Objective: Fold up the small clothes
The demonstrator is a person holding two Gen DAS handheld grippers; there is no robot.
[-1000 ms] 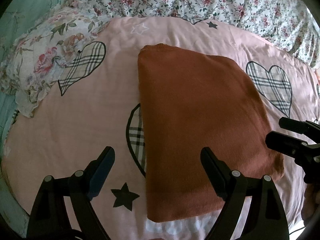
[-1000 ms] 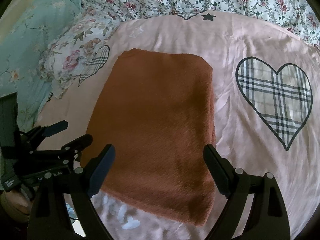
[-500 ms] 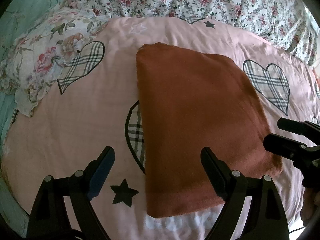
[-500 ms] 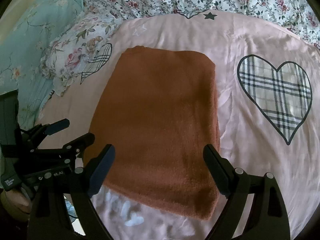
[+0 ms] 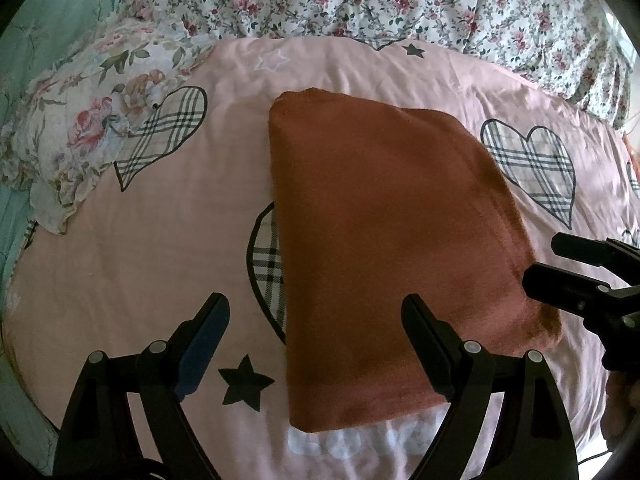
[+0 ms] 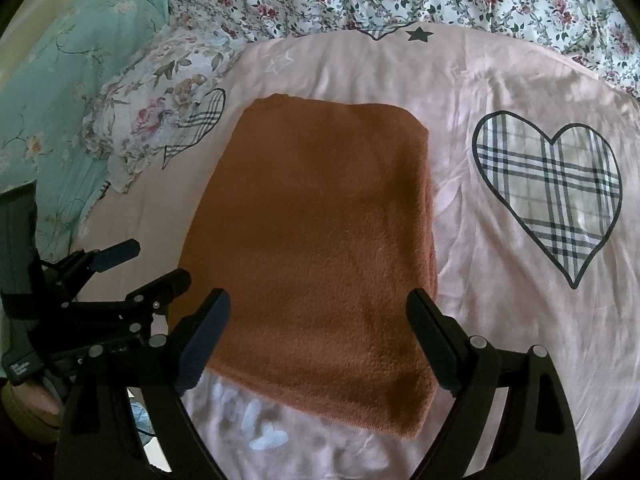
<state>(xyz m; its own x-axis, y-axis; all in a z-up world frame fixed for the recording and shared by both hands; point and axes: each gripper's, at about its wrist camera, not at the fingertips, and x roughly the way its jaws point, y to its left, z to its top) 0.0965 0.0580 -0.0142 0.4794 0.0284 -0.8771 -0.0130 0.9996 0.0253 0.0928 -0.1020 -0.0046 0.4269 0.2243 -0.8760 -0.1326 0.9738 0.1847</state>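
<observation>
A rust-orange knitted garment [image 5: 392,248] lies folded into a neat rectangle on the pink bed sheet [image 5: 152,248]; it also shows in the right wrist view [image 6: 312,248]. My left gripper [image 5: 316,328] is open and empty, held above the garment's near left edge. My right gripper [image 6: 320,328] is open and empty, held above the garment's near edge. The right gripper shows at the right of the left wrist view [image 5: 576,268], and the left gripper at the left of the right wrist view [image 6: 140,264].
The pink sheet has plaid hearts [image 6: 552,188] and black stars [image 5: 244,384]. A floral pillow [image 5: 88,128] lies at the left, a floral quilt [image 5: 400,0] across the back, and teal bedding [image 6: 60,80] at the far left.
Both grippers have drawn back and up slightly from the garment, so it sits a little farther away. The garment has not moved. Both stay open.
</observation>
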